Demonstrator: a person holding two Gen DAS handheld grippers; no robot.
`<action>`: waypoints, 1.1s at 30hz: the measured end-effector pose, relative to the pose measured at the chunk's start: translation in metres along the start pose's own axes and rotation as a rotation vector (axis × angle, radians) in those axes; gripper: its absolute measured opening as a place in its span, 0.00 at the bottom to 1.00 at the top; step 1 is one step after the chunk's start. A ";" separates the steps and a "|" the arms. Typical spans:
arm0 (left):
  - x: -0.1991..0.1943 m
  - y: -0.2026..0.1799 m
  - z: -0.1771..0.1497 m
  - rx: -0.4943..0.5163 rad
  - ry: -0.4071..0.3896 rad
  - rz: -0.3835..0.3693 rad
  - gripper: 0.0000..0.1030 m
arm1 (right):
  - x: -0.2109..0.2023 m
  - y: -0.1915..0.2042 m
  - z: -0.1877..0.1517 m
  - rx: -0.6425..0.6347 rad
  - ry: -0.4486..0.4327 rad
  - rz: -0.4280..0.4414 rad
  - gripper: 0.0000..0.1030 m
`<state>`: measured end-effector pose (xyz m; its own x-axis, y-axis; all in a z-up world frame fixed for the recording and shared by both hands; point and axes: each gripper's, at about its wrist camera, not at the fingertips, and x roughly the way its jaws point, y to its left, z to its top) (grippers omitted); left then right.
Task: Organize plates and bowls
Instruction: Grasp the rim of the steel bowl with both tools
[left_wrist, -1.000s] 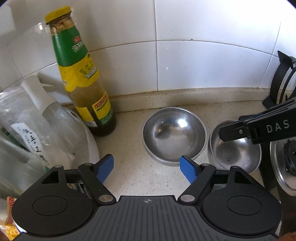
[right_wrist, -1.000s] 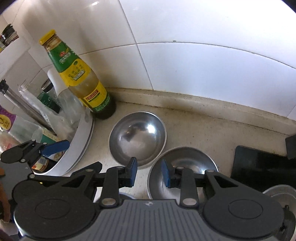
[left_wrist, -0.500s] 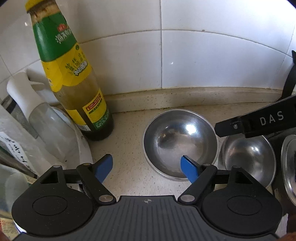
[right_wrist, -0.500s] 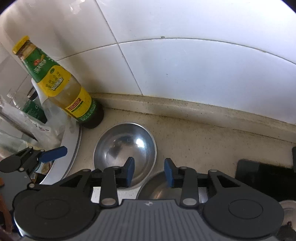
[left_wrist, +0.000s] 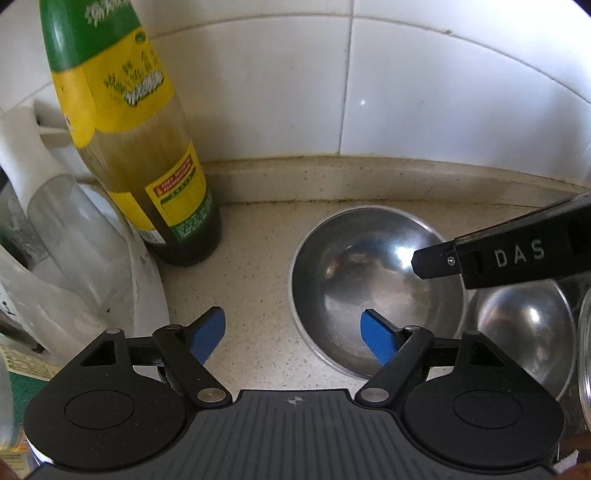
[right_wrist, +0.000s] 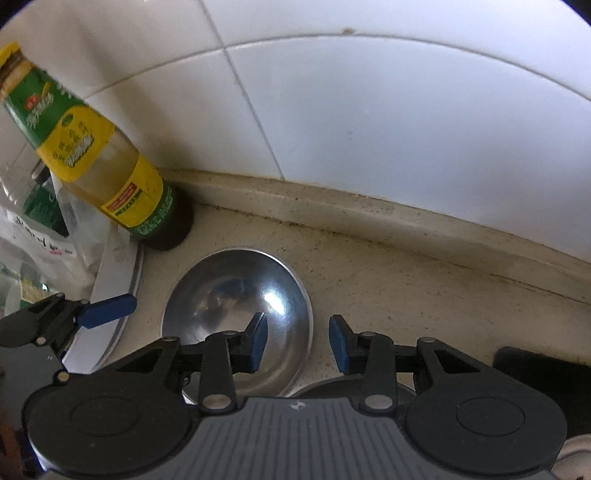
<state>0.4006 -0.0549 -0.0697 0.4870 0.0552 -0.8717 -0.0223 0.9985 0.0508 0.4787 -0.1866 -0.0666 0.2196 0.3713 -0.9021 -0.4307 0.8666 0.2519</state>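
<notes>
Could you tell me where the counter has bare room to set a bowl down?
Two patches are free: one between the bottle and the left bowl, and a wider strip between that bowl and the wall, running right. The left is crowded with a white basin; the second bowl fills the right.

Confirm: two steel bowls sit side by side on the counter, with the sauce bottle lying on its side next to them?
Not quite. The sauce bottle stands upright against the tiled wall, as the left wrist view shows. The two steel bowls do sit side by side on the counter.
</notes>
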 end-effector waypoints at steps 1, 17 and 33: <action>0.002 0.001 0.000 0.001 0.003 0.009 0.77 | 0.003 0.001 0.000 -0.004 0.009 -0.003 0.56; 0.015 -0.008 -0.001 0.039 0.019 -0.039 0.35 | 0.013 0.001 -0.002 0.005 0.028 0.032 0.44; -0.009 -0.004 0.001 0.024 -0.030 -0.032 0.36 | -0.001 0.005 -0.001 0.020 -0.010 0.052 0.44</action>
<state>0.3972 -0.0592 -0.0613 0.5131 0.0226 -0.8580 0.0142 0.9993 0.0348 0.4759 -0.1829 -0.0649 0.2066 0.4190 -0.8842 -0.4240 0.8528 0.3050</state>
